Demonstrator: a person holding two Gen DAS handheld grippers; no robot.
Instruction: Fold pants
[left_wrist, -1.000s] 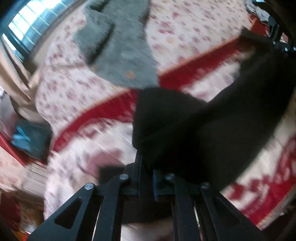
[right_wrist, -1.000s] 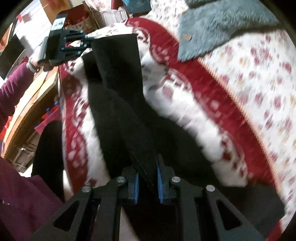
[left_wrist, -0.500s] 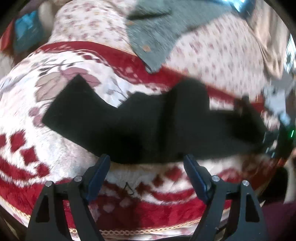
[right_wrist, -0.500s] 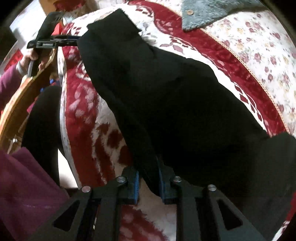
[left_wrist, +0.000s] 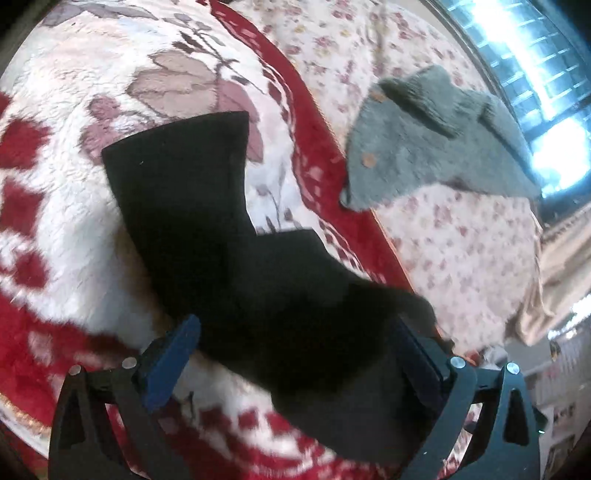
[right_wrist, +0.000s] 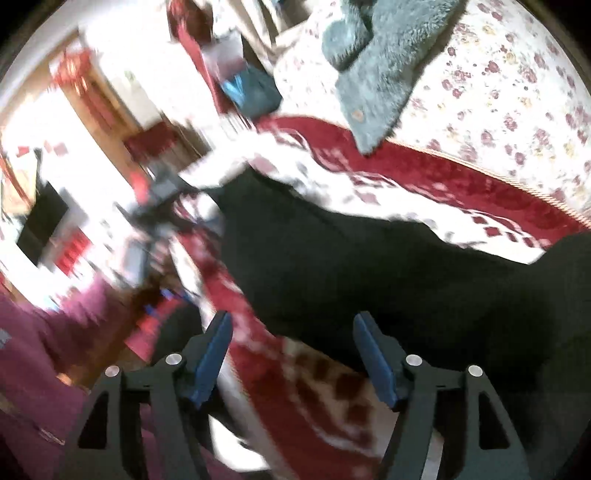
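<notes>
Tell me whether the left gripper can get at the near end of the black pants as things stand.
Probably yes. The left gripper has just been opening and stands wide, with the black pants lying flat on the red-and-white blanket directly between its fingers, uncovered.

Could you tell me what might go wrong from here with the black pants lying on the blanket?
1. The black pants lie crooked and uneven, one leg end jutting out, so the next fold may come out skewed.
2. Both grippers, left and right, have just opened their jaws; regrasping may pinch the plush red blanket too.
3. The grey garment lies nearby and could get snagged.
</notes>
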